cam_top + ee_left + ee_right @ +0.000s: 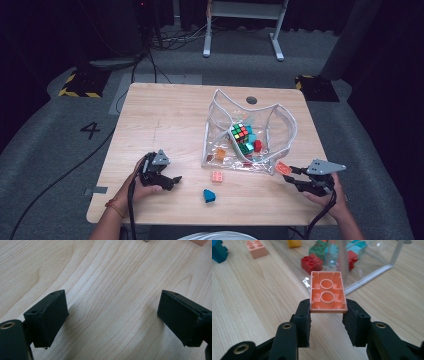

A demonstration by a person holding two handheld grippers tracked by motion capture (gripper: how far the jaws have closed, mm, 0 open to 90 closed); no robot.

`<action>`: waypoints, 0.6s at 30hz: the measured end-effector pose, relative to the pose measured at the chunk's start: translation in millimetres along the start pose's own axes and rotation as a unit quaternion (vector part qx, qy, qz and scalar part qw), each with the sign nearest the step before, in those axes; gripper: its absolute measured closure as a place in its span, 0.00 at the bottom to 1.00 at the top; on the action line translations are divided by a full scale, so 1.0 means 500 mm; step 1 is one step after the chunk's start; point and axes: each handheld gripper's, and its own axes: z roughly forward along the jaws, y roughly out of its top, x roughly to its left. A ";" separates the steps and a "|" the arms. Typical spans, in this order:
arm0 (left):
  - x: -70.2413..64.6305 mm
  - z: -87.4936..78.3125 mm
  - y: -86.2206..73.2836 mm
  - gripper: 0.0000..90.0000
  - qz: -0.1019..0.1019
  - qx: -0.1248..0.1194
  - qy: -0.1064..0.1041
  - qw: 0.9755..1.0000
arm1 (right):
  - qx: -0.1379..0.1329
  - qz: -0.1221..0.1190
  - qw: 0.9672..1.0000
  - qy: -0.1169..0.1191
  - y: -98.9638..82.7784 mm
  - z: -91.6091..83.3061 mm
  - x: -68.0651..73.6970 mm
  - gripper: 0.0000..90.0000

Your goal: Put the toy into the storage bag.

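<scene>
My right gripper (326, 315) is shut on an orange brick (327, 291), hollow underside facing the camera. In the high view that gripper (290, 176) holds the orange brick (283, 168) just off the near right corner of a clear zip pouch (274, 131). The pouch lies open on the wooden table (165, 115) and holds a colour cube (240, 132) and several bricks. My left gripper (172, 181) rests on the table at the near left. Its jaws stand wide open over bare wood (112, 312), nothing between them.
A pink brick (217, 176) and a blue brick (209, 195) lie loose on the table in front of the pouch. In the right gripper view a red brick (312, 263) and a green one (319, 250) lie in the pouch. A desk frame (245, 25) stands beyond the table.
</scene>
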 end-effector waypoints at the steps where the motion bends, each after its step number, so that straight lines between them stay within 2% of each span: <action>1: 0.000 0.000 0.000 0.11 0.000 0.000 0.000 1.000 | -0.002 0.001 1.000 -0.004 -0.002 -0.006 -0.005 0.66; 8: 0.000 0.000 0.000 0.11 0.000 0.000 0.000 1.000 | -0.020 0.019 0.999 -0.037 -0.005 -0.041 -0.045 0.66; 12: 0.000 0.000 0.000 0.11 0.000 0.000 0.000 1.000 | -0.034 0.027 0.998 -0.053 0.009 -0.059 -0.073 0.66; 18: 0.000 0.000 0.000 0.11 0.000 0.000 0.000 1.000 | -0.050 0.021 0.996 -0.076 0.049 -0.077 -0.106 0.66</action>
